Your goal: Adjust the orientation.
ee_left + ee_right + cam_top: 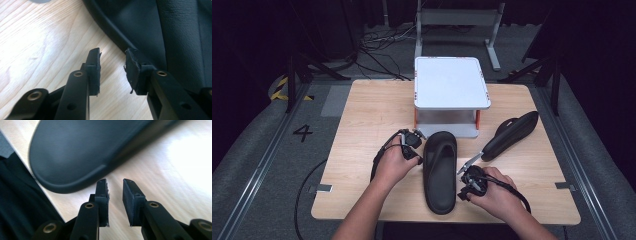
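A: Black slipper (pixel 440 170) lies sole down at mid-counter (pixel 362 115), toe toward 6 o'clock. Its twin (pixel 511 134) sits at 2 o'clock, near the white stand (pixel 452 82).

B: Tongs?

A: Left tongs (pixel 112 68) at the slipper's 9 o'clock edge, part open, nothing between the pads. Right tongs (pixel 115 192) at 3 o'clock, narrow gap, empty.

B: Handling?

A: Likely light, flexible foam; matte pebbled strap, smooth rounded rim. I'd pinch the raised side rim.
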Tool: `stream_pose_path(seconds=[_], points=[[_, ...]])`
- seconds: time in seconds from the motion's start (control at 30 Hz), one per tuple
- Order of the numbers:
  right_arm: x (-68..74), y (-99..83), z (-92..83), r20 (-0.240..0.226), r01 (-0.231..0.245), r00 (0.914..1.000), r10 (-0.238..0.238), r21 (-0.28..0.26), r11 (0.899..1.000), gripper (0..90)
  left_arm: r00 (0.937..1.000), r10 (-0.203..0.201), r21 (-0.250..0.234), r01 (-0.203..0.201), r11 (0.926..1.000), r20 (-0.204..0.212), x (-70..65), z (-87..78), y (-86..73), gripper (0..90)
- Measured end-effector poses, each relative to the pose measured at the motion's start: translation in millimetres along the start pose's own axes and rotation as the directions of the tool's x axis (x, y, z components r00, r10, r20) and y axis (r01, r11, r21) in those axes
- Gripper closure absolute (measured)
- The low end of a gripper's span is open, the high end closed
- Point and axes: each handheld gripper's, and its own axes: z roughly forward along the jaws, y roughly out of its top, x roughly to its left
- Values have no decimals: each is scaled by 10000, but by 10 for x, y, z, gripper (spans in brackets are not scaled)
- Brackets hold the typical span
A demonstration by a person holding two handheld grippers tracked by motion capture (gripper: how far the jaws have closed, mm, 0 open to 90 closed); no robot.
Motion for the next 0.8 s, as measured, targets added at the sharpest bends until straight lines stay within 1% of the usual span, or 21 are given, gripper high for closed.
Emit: stream_pose_path(seconds=[0.03, 0.07, 0.1, 0.13, 0.17, 0.2, 0.23, 0.3, 0.4, 0.43, 0.47, 0.5, 0.6, 0.73, 0.77, 0.8], points=[[-20, -4, -29, -55, -86, 9999, 86, -133, 9999, 746, 10000, -55, -100, 55, 9999, 10, 9, -25, -17, 619], [-43, -7, -65, -1, -112, 9999, 112, -251, 9996, 739, 10000, -75, -123, 74, 9999, -25, 22, -61, -39, 598], [-73, -9, -112, 135, -135, 9998, 141, -436, 9990, 729, 9999, -58, -133, 57, 9999, -126, 33, -87, -56, 568], [-96, -9, -153, 175, -176, 9997, 187, -607, 9980, 722, 9996, -16, -82, 14, 10000, -292, 46, -122, -76, 543], [-124, -13, -198, 271, -217, 9993, 238, -752, 9969, 715, 9991, -47, -89, 43, 10000, -418, 59, -158, -100, 530], [-157, -19, -243, 379, -303, 9987, 340, -923, 9953, 708, 9990, -70, -112, 65, 9999, -451, 82, -198, -128, 509], [-197, -31, -289, 471, -352, 9981, 405, -1077, 9936, 706, 9986, -133, -152, 126, 9998, -507, 106, -239, -157, 488], [-277, -61, -379, 636, -593, 9956, 685, -1356, 9890, 703, 9977, -312, -172, 303, 9994, -601, 156, -325, -224, 467], [-391, -111, -503, 809, -915, 9910, 1069, -1749, 9803, 698, 9962, -403, -101, 396, 9992, -772, 238, -430, -316, 418], [-429, -127, -546, 841, -1021, 9893, 1196, -1880, 9768, 696, 9954, -521, -116, 514, 9986, -807, 282, -474, -362, 405], [-485, -145, -607, 878, -1167, 9867, 1371, -2058, 9716, 691, 9948, -575, -114, 567, 9983, -836, 304, -493, -385, 387], [-512, -151, -635, 894, -1229, 9854, 1449, -2156, 9687, 688, 9944, -597, -73, 593, 9982, -877, 335, -519, -416, 375], [-616, -178, -738, 997, -1458, 9795, 1751, -2494, 9574, 685, 9921, -752, -170, 739, 9971, -1002, 429, -593, -511, 345], [-734, -220, -828, 929, -1775, 9735, 2088, -2678, 9470, 696, 9911, -941, -199, 926, 9955, -942, 515, -635, -573, 333], [-791, -238, -857, 955, -1870, 9706, 2210, -2794, 9418, 699, 9912, -965, -213, 949, 9953, -908, 530, -641, -589, 334], [-830, -247, -876, 997, -1949, 9679, 2307, -2821, 9394, 700, 9914, -953, -216, 938, 9954, -897, 538, -643, -597, 333]])
